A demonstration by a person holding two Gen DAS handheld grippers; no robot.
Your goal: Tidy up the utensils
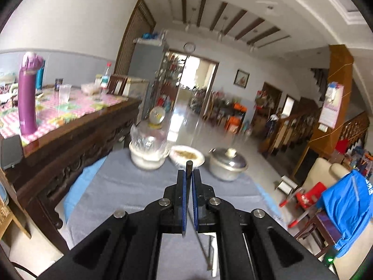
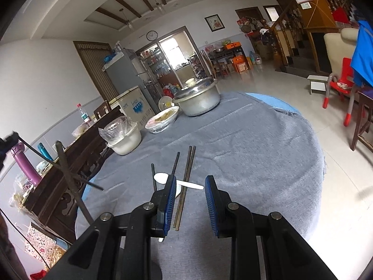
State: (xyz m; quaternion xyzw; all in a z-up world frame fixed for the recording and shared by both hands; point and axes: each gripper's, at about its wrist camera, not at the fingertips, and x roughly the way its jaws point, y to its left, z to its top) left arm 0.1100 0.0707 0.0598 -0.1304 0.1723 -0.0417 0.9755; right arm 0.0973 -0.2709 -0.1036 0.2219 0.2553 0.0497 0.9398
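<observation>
Our left claw (image 1: 189,175) pinches chopsticks (image 1: 189,166); right claw (image 2: 190,182), spread above spoon (image 2: 178,182), may scatter neighbours.

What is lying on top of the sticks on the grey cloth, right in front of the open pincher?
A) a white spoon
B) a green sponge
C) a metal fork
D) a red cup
A: a white spoon lies across the dark chopsticks on the grey tablecloth, just ahead of the right gripper, whose jaws stand apart with nothing between them.
</observation>
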